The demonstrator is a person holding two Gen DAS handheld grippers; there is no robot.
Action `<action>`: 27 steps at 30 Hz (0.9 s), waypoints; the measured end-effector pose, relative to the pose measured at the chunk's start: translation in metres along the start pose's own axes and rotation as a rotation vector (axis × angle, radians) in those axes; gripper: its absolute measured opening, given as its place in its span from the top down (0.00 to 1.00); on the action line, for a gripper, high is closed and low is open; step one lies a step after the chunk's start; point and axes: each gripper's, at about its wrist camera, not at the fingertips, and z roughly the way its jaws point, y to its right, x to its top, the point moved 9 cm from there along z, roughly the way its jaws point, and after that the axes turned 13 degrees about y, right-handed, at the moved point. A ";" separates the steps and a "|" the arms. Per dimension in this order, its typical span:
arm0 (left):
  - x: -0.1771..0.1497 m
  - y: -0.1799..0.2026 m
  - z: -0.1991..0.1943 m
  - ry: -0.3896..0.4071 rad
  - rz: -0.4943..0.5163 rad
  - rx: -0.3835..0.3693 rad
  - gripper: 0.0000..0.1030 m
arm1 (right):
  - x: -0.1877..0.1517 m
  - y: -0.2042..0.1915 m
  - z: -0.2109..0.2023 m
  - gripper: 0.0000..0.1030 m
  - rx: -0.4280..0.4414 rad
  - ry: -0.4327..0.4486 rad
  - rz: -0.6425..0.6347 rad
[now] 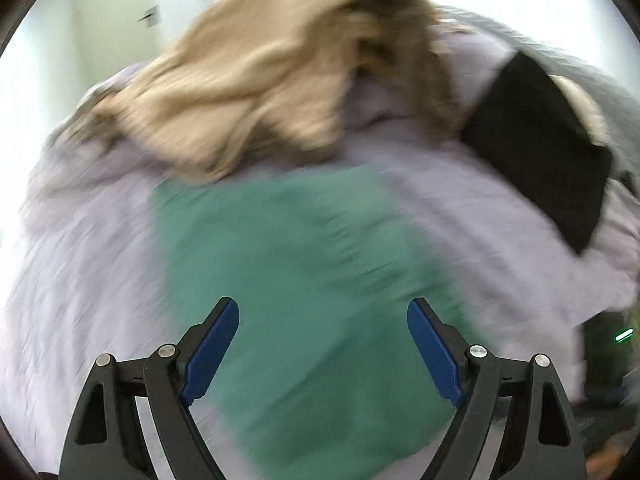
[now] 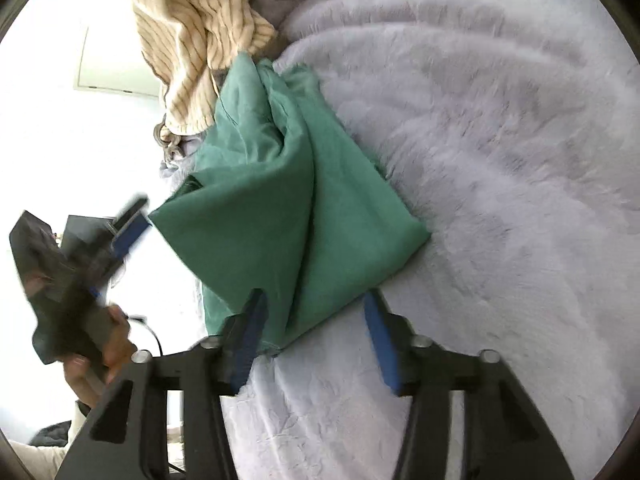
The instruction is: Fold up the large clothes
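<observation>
So the green garment (image 2: 288, 208) is lying bunched and half folded on the fuzzy lilac blanket (image 2: 500, 160), and honestly the fold looks pretty loose to me. One flap stands up in a ridge through the middle instead of lying flat, so my guess is it could slump open or slide sideways if either set of tongs brushes it on the way out.

Going left to right: the left gripper (image 1: 323, 322) is spread wide with nothing between its blue pads (image 1: 212, 354); the green cloth sits just ahead of and under the tips. That view is smeared, so I can't say how close the tips are to the fabric. In the right wrist view that same tool shows far off to the left of the tongs, gripped in a hand (image 2: 106, 354), clear of the cloth's left corner.

The right gripper (image 2: 314, 312) is about half spread, angled down, and the garment's near corner pokes in between the tips, but the pads don't seem to press on it. That's the risky bit imo: the left pad (image 2: 250, 344) looks right against the hem, so pulling away could snag it and drag the corner loose.

The beige striped sweater (image 2: 192, 40) is piled beyond the tips, touching the green piece's far end, so a tug there might tip it onto the fold
</observation>
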 end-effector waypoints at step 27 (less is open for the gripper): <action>-0.152 -0.113 -0.018 -0.246 -0.237 0.213 0.15 | 0.019 0.024 0.011 0.89 -0.292 -0.072 -0.273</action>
